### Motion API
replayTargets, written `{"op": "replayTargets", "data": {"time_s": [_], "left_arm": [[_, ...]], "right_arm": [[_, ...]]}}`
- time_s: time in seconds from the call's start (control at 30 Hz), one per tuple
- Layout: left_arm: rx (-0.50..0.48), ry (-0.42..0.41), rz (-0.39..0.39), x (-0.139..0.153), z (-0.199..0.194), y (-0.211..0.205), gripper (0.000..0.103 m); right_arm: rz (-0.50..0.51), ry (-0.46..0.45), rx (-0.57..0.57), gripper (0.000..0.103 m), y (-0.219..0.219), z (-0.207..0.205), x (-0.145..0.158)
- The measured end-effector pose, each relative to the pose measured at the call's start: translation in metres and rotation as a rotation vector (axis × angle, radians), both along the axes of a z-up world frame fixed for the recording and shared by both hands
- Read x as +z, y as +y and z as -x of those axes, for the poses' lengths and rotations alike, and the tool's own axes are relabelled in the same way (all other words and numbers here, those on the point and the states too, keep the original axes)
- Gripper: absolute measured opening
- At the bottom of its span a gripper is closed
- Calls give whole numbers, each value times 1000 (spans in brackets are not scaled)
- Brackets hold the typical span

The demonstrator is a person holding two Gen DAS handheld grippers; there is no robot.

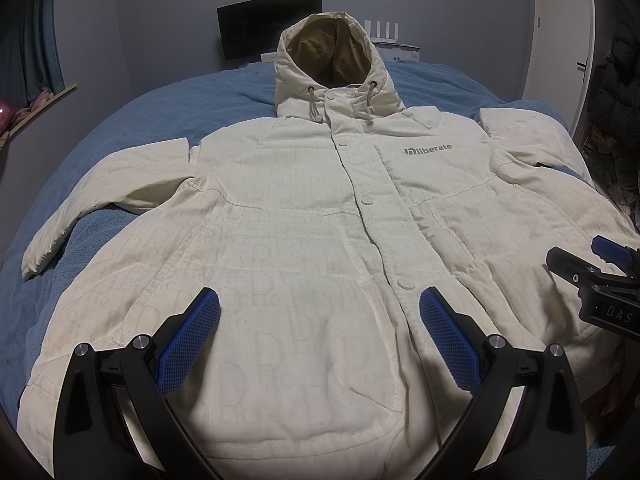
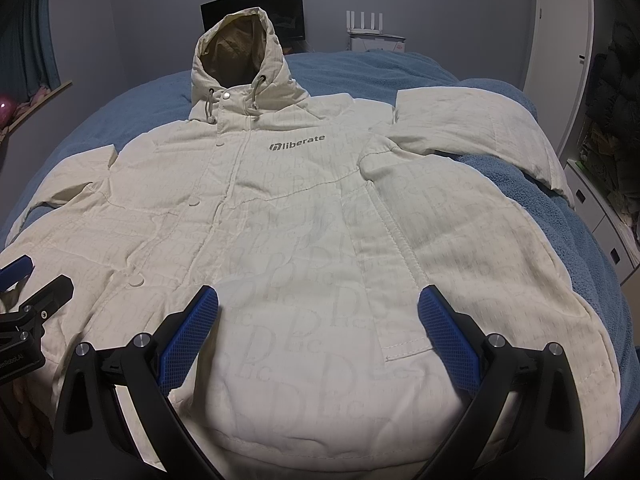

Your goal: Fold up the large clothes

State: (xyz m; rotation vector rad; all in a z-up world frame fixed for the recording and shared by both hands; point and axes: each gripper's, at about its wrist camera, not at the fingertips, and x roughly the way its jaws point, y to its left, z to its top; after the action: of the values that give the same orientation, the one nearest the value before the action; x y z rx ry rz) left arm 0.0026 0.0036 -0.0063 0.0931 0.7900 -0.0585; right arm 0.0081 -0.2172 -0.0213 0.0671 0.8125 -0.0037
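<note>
Hidden: the jacket's (image 1: 304, 208) hem is cut off behind both grippers; the sleeve (image 2: 472, 128) cuff at the bed's (image 1: 132, 120) right edge cannot be made out.
Left gripper (image 1: 320, 334): held low over the hem, pointed at the hood (image 1: 332, 52); fingers spread wide, nothing held.
Right gripper (image 2: 319, 334): held level beside it, likewise wide and empty.
Jacket: laid flat, front up, buttoned, on the blue bed; hood toward the far edge, sleeves spread toward the side edges.

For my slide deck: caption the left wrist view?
Open left gripper hovers over a cream hooded jacket spread flat on a blue blanket.
</note>
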Motion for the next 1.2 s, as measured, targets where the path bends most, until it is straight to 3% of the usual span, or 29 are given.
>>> {"op": "replayTargets", "data": {"time_s": [0.2,0.33,0.53,0.67,0.83,1.07,1.2], "left_arm": [[8,-10,9,3,3,1,97],[-10,-46,37,25,3,2,97],[-40,-74,61,78,-32,7,97],[-21,-59,87,107,-67,10,97],[3,-47,61,112,-104,9,97],[-25,7,111,55,-130,20,97],[-10,41,69,20,-136,25,97]], "right_arm": [[-40,-9,1,97,-2,2,1],[-106,-23,10,97,-16,3,20],[-156,-173,-80,97,-77,-8,78],[-174,-153,-213,97,-137,-36,92],[-349,-60,-291,97,-209,-71,63],[-502,7,-429,97,-285,-100,7],[-645,23,-485,95,-314,-117,-30]]}}
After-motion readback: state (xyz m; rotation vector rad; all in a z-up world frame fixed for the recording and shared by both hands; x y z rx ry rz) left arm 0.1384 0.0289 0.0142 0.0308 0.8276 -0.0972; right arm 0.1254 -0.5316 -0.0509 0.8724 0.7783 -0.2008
